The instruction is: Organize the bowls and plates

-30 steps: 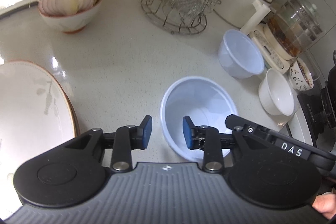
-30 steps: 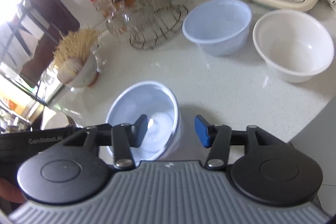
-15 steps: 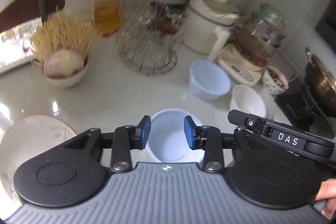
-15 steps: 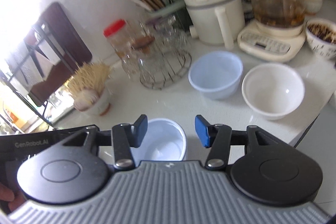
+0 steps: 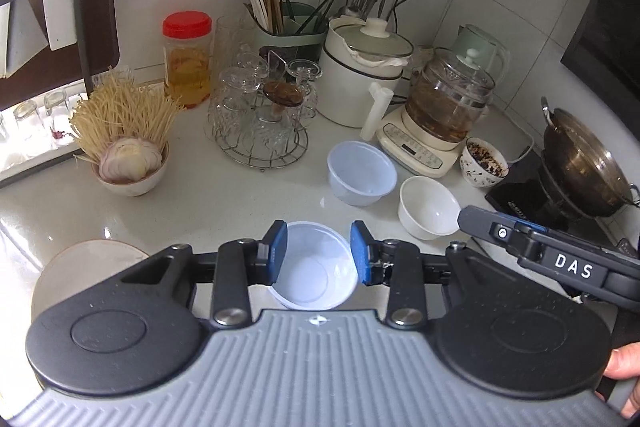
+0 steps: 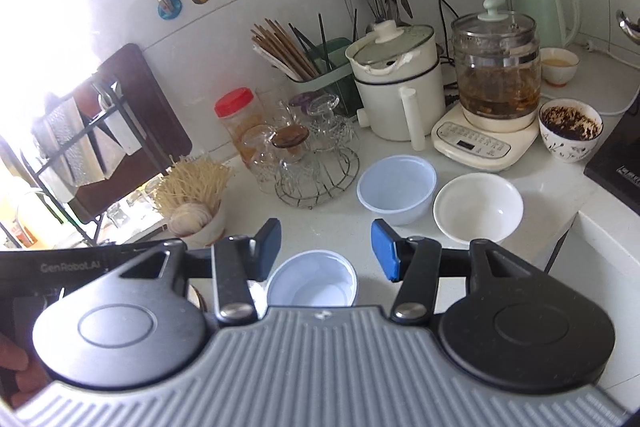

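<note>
Bowls are what the worktop offers, and the nearest is a pale blue plastic bowl (image 5: 313, 269) standing upright on the white counter (image 5: 224, 203), seen from above between the blue pads of the left gripper (image 5: 319, 254); that gripper's jaws stand apart with nothing clamped, and no pad touches the bowl's rim. From the right wrist view the same bowl (image 6: 312, 281) sits low in the frame beneath the right gripper (image 6: 325, 250), whose jaws are likewise apart and empty, the bowl lying below and clear of them. To the left of the near bowl, partly hidden behind the left gripper's body, lies a white plate with a brown rim (image 5: 82, 263). Farther back stand a second pale blue plastic bowl (image 5: 362, 173) and, just beside it on the right, a white ceramic bowl (image 5: 429, 207), both empty and upright. A patterned bowl of dark bits (image 5: 484, 163) stands beyond them, next to a glass kettle on a cream base (image 5: 440, 123). On the far left a bowl with noodles and sliced onion (image 5: 128, 155) sits apart. A wire rack of upturned glasses (image 5: 264, 123), a red-lidded jar (image 5: 187, 59), a white pot (image 5: 362, 75) and a chopstick holder (image 5: 292, 31) crowd the back wall.
</note>
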{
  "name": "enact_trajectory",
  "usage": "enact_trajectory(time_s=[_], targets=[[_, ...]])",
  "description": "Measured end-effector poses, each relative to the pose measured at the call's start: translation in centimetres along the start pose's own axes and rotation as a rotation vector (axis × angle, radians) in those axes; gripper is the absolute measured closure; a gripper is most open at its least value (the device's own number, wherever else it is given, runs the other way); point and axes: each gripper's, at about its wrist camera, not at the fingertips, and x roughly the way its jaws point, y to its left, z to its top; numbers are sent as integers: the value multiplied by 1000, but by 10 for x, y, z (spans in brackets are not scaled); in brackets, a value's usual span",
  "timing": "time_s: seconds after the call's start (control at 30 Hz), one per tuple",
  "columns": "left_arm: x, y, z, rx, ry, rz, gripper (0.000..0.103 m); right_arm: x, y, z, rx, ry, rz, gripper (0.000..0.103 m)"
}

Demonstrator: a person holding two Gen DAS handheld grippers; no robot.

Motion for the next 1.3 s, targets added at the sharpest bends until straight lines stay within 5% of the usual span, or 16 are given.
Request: enact_trajectory(time_s=[0.37, 0.87, 1.3], targets=[[23, 12, 26, 35, 45, -32, 63, 12, 6, 12, 37, -3, -79, 49], [67, 37, 49, 85, 85, -191, 63, 38, 23, 16, 100, 11, -242, 50], [140, 21, 61, 47, 174, -136, 63, 91, -20, 38, 115, 76, -230, 50]])
